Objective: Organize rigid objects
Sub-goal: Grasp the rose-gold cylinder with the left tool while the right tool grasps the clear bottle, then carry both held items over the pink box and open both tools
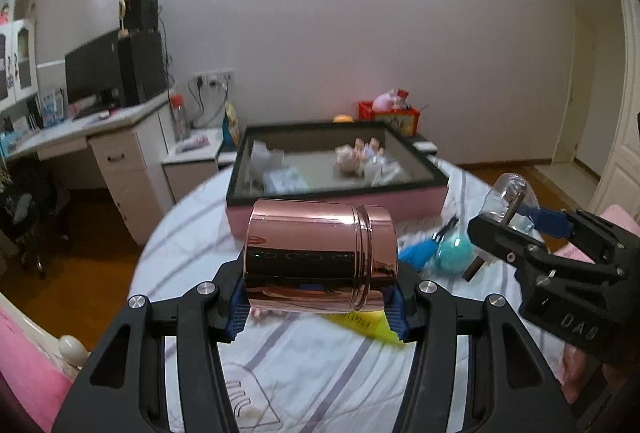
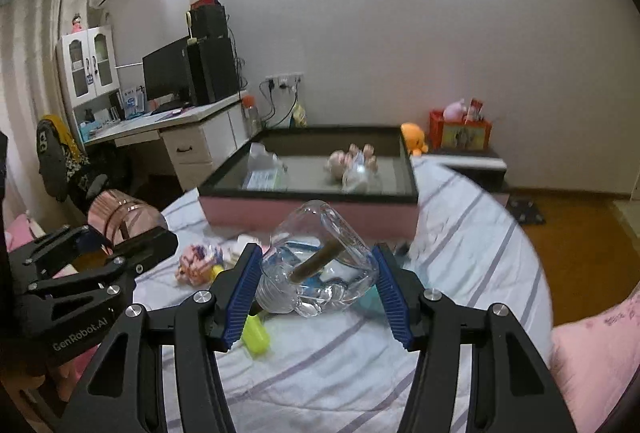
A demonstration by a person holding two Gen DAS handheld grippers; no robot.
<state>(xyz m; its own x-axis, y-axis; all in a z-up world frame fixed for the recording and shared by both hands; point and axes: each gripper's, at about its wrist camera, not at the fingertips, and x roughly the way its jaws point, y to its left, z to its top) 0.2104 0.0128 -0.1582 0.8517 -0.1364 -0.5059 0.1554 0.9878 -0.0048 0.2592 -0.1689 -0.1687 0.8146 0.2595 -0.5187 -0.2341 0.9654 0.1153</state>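
Striped bedding covers the bed (image 2: pixel 460 233), with a pink box (image 1: pixel 336 207) lying at its far side. Left tool (image 1: pixel 318 307) is clamped on a copper jar (image 1: pixel 320 261); right tool (image 2: pixel 316 295) is clamped on a clear bottle (image 2: pixel 320 265). Both are mid-carry, so the next move is probably forward over the box rim before letting go

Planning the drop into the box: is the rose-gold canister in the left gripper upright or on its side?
On its side. The rose-gold canister lies horizontally across the left gripper, lid end to the right, above the bed.
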